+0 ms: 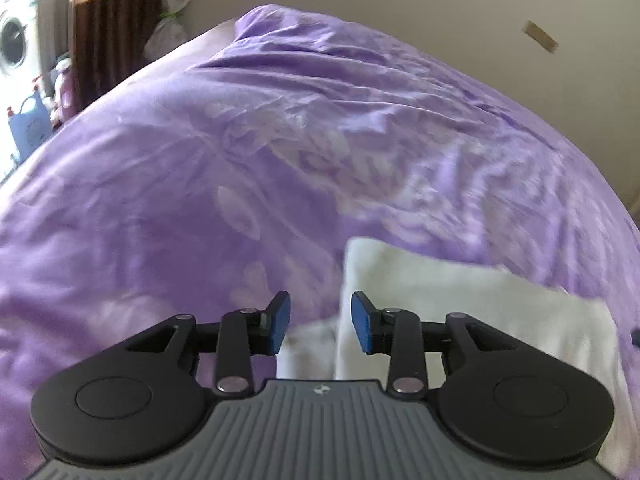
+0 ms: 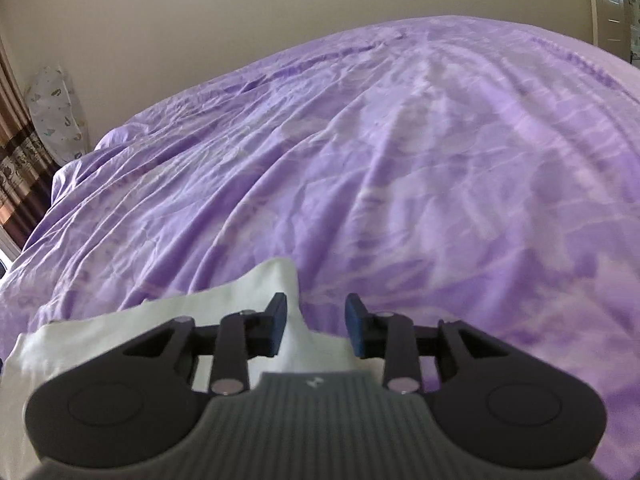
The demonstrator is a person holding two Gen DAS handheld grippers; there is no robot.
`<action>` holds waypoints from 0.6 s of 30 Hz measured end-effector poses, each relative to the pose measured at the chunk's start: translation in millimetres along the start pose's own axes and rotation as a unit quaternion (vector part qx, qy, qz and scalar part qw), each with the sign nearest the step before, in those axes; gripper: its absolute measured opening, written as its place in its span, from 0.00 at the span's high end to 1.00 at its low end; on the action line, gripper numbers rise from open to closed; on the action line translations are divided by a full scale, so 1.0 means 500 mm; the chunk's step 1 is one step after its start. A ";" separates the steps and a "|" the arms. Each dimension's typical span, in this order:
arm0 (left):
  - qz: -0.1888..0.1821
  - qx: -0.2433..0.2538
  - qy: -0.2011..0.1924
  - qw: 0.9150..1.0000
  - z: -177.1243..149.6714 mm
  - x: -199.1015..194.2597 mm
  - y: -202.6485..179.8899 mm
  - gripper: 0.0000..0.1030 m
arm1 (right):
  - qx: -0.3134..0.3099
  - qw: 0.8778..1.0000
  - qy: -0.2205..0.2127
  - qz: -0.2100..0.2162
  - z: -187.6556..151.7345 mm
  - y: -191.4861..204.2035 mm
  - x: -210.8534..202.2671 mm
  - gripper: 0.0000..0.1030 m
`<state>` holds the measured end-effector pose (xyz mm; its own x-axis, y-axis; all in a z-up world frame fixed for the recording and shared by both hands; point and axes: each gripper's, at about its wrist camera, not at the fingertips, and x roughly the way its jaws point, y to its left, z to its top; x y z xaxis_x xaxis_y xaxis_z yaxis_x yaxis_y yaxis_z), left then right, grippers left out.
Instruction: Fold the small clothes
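The left gripper hangs over a bed with its jaws apart and nothing between them. Its pads are blue. A purple sheet with pale flowers covers the bed. A white cloth lies flat on the sheet, below and to the right of the gripper. Far off on the left are a brown curtain and a washer.

A white garment lies flat on the purple bedspread — plain, smooth (one corner peaked).
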<state>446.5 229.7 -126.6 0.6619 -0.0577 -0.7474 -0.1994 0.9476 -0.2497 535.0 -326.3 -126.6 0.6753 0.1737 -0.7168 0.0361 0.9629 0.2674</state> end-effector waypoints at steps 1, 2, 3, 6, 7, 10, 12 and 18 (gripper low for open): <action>-0.008 0.007 0.001 1.000 -0.009 -0.028 -0.006 0.61 | -0.002 1.000 0.000 0.006 -0.006 0.001 -0.023 0.68; -0.019 0.016 0.003 1.000 -0.022 -0.058 -0.014 0.64 | -0.004 1.000 0.000 0.013 -0.016 0.004 -0.048 0.67; -0.025 0.024 0.002 0.999 -0.032 -0.081 -0.024 0.64 | -0.005 1.000 -0.001 0.022 -0.030 0.007 -0.079 0.67; -0.037 0.056 0.011 0.998 -0.084 -0.143 -0.059 0.71 | -0.008 0.999 -0.002 0.047 -0.076 0.022 -0.154 0.67; -0.039 0.066 0.014 0.997 -0.098 -0.153 -0.070 0.76 | -0.008 0.999 0.001 0.053 -0.097 0.026 -0.179 0.66; -0.035 0.090 0.012 0.995 -0.158 -0.183 -0.090 0.83 | -0.006 0.998 0.009 0.060 -0.164 0.029 -0.228 0.75; -0.036 0.092 0.015 0.995 -0.193 -0.190 -0.087 0.87 | 0.000 0.999 0.009 0.053 -0.207 0.021 -0.247 0.75; 0.018 0.082 0.062 0.995 -0.275 -0.142 -0.037 0.96 | 0.069 0.996 0.049 -0.004 -0.308 -0.057 -0.241 0.85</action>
<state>303.7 173.1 -153.5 0.5608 -0.0513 -0.8264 -0.0948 0.9875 -0.1256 339.1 -342.8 -146.9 0.5994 0.1921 -0.7771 0.1465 0.9281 0.3424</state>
